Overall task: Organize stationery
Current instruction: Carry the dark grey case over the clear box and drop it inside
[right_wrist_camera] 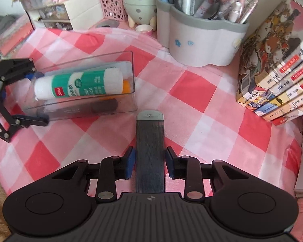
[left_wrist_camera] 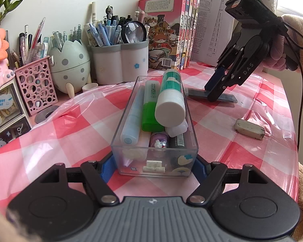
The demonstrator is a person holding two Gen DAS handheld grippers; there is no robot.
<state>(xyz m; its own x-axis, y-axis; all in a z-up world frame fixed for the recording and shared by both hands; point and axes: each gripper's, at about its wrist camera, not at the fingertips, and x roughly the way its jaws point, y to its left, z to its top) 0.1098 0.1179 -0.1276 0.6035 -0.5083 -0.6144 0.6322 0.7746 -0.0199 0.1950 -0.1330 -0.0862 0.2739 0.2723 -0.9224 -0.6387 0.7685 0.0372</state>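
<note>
A: Clear plastic box [left_wrist_camera: 154, 133], glue stick [left_wrist_camera: 170, 96] atop, sits clamped in your left gripper [left_wrist_camera: 154, 166].

B: Your right gripper [right_wrist_camera: 150, 164] straddles the lead case [right_wrist_camera: 150, 153], fingers spread; pen holder [right_wrist_camera: 204, 40] and books [right_wrist_camera: 272, 70] crowd behind.

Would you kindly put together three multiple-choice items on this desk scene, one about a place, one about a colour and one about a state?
1. Where does the glue stick lie?
A. on top of the items in the clear box
B. in the egg-shaped holder
C. beside the eraser

2. What colour is the highlighter's cap?
A. orange
B. green
C. purple

3. How do the right gripper's fingers stand around the dark lead case?
A. clamped on it
B. on either side, small gaps showing
C. far away from it

Answers: 1 A, it rests on the box's contents; 2 B, the cap is bright green; 3 B, a gap shows beside each blue pad.
</note>
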